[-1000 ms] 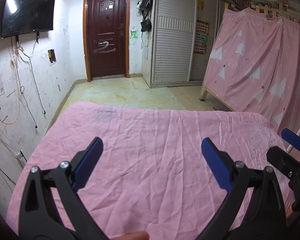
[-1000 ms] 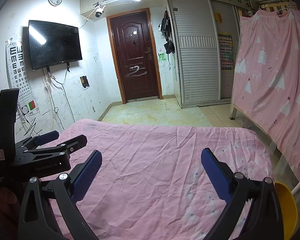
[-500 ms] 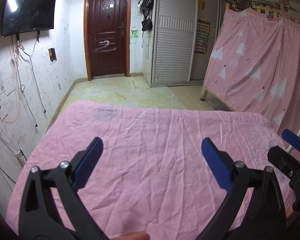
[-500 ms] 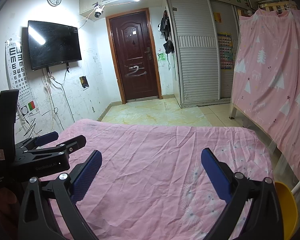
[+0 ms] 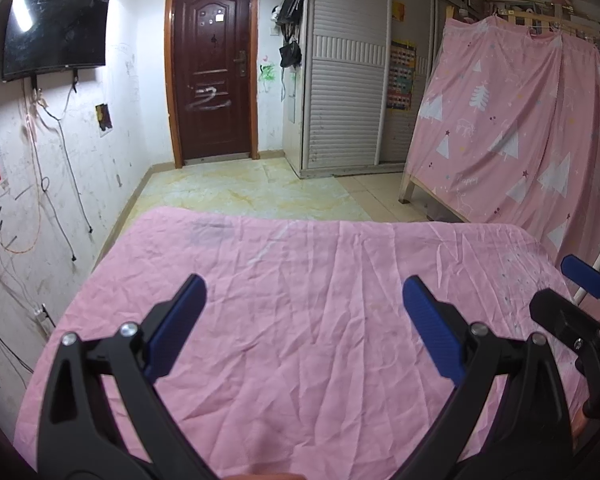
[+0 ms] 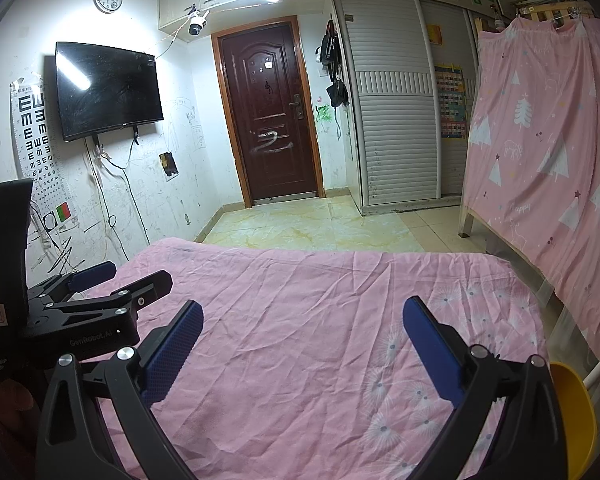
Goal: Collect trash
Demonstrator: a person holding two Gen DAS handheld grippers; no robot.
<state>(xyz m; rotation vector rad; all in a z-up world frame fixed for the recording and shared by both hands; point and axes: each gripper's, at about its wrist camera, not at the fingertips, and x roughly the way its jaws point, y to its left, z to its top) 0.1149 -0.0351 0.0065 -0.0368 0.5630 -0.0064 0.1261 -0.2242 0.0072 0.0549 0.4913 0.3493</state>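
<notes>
My left gripper [image 5: 304, 300] is open and empty, held above a surface covered by a wrinkled pink cloth [image 5: 300, 280]. My right gripper [image 6: 302, 320] is open and empty over the same pink cloth [image 6: 320, 300]. The right gripper shows at the right edge of the left wrist view [image 5: 572, 304]; the left gripper shows at the left of the right wrist view [image 6: 96, 292]. No trash is in view on the cloth. A yellow container [image 6: 572, 412] sits at the lower right, beside the cloth's right edge.
A dark wooden door [image 6: 272, 112] stands at the far end past tiled floor [image 6: 312, 228]. A TV [image 6: 108, 88] hangs on the left wall with loose cables. White shutter wardrobes [image 6: 396, 104] and a pink curtained bed frame [image 6: 540, 152] are on the right.
</notes>
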